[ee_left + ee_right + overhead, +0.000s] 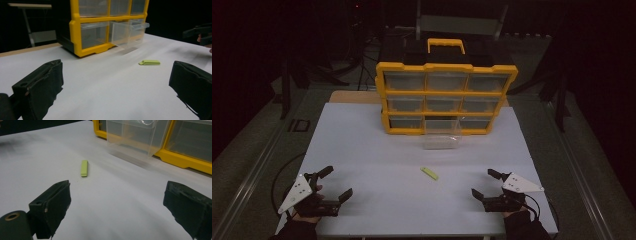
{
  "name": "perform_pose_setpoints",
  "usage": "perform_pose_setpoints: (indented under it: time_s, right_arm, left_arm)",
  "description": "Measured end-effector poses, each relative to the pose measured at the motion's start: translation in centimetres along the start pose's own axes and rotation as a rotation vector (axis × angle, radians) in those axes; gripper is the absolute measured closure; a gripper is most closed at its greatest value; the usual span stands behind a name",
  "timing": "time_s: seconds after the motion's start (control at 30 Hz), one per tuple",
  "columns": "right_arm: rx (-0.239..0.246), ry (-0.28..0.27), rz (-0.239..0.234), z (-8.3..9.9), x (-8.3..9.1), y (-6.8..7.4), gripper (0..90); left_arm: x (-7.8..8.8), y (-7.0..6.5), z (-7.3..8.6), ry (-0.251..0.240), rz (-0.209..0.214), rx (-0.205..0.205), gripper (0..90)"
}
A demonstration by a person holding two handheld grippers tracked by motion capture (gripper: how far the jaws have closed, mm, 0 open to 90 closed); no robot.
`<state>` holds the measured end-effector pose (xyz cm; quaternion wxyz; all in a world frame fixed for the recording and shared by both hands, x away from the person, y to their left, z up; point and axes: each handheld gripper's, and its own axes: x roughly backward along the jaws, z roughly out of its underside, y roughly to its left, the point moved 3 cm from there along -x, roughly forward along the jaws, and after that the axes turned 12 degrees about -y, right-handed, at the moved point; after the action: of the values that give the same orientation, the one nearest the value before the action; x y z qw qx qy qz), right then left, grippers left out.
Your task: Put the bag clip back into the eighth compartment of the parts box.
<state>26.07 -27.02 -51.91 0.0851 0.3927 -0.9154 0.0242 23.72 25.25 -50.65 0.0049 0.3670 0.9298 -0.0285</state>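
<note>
My left hand-held gripper (pixel 332 186) lower left, jaws wide and empty, right hand-held gripper (pixel 485 184) lower right likewise, green clip (pixel 429 173) on desk (pixel 362 145) centre, pulled-out clear drawer (pixel 442 139) above it.

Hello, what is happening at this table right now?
A person holds a gripper in each hand near the front edge of a white table. Both the left gripper and the right gripper are open and hold nothing. Between them, farther in, lies a small green piece, untouched. Behind it stands a yellow drawer cabinet with its bottom middle clear drawer pulled out. It looks as if the piece may go into that drawer, but no move toward it is visible.
</note>
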Motion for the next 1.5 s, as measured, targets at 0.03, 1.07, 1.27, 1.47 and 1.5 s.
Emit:
perform_pose_setpoints:
  time_s: [0.03,1.07,1.27,1.47,1.5]
  right_arm:
    - [-0.005,0.003,-0.013,0.1,0.0,0.0,7.5]
    - [-0.06,0.062,-0.036,-2.1,-0.3,0.7,7.6]
    - [-0.036,0.075,-0.021,-3.7,-0.4,0.5,7.6]
    - [0.011,0.076,-0.018,-5.0,-0.5,0.5,7.6]
    - [0.02,0.075,-0.019,-5.2,-0.6,0.5,7.6]
  left_arm:
    - [0.1,0.1,0.0,-0.005,-0.004,0.004,0.3]
    - [0.2,0.1,-0.1,-0.02,0.018,0.037,0.3]
    - [0.2,0.0,-0.1,-0.017,0.022,0.031,0.3]
    - [0.2,0.0,-0.1,-0.017,0.03,0.033,0.3]
    - [0.1,0.0,-0.1,-0.018,0.031,0.032,0.3]
